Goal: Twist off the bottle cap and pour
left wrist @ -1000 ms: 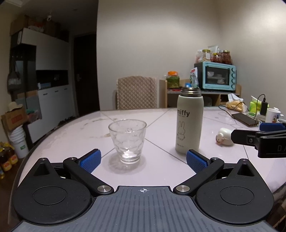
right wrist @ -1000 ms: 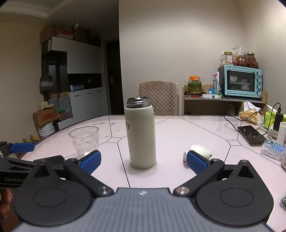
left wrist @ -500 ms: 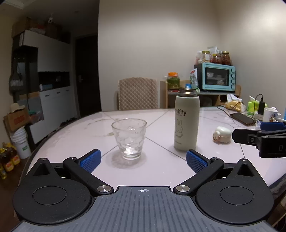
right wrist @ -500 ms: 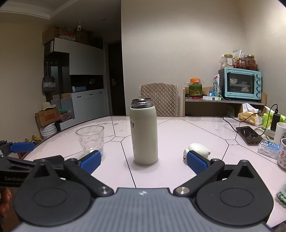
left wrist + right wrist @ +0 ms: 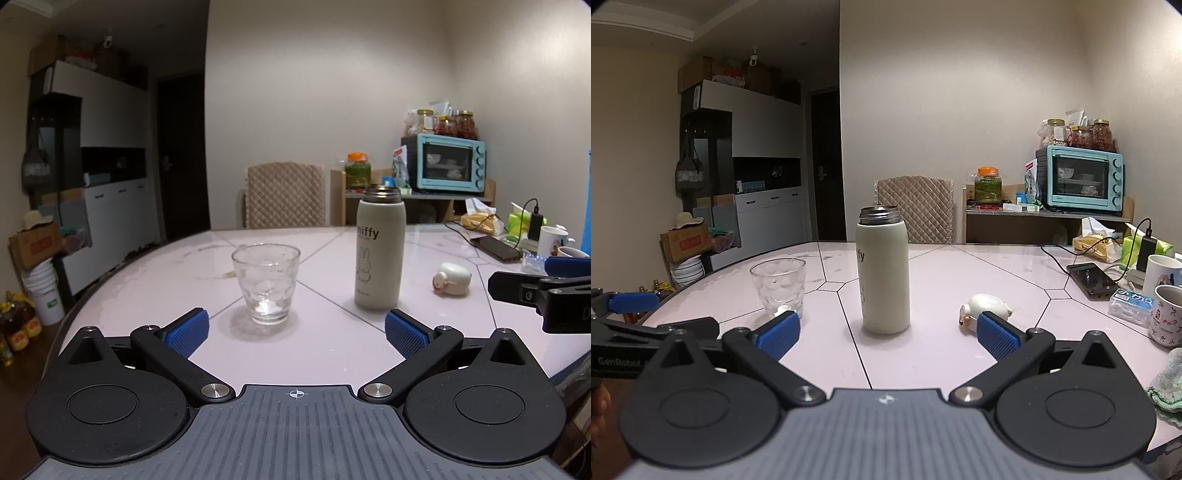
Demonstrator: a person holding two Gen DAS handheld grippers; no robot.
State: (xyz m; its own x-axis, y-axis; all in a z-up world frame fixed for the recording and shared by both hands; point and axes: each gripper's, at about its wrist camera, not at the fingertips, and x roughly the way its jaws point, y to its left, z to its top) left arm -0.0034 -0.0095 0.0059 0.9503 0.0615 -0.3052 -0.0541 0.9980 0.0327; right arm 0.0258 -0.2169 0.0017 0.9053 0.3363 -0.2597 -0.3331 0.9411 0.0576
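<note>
A cream "miffy" bottle (image 5: 379,251) stands upright on the white table (image 5: 317,350), its steel mouth uncovered; it also shows in the right wrist view (image 5: 884,273). Its white cap (image 5: 451,278) lies on its side to the bottle's right, seen too in the right wrist view (image 5: 984,306). A clear glass (image 5: 265,284) stands left of the bottle, also in the right wrist view (image 5: 778,288). My left gripper (image 5: 295,330) is open and empty, short of glass and bottle. My right gripper (image 5: 886,332) is open and empty, facing the bottle.
At the table's right side lie a phone with a cable (image 5: 1091,284), two mugs (image 5: 1163,271), a tissue pack (image 5: 1130,306) and a green cloth (image 5: 1167,384). A quilted chair (image 5: 914,210) stands behind the table. A teal oven (image 5: 1082,181) sits on a shelf.
Both grippers have drawn back from the table, so glass, bottle and cap look smaller and farther. Both stay open. Nothing on the table has moved.
</note>
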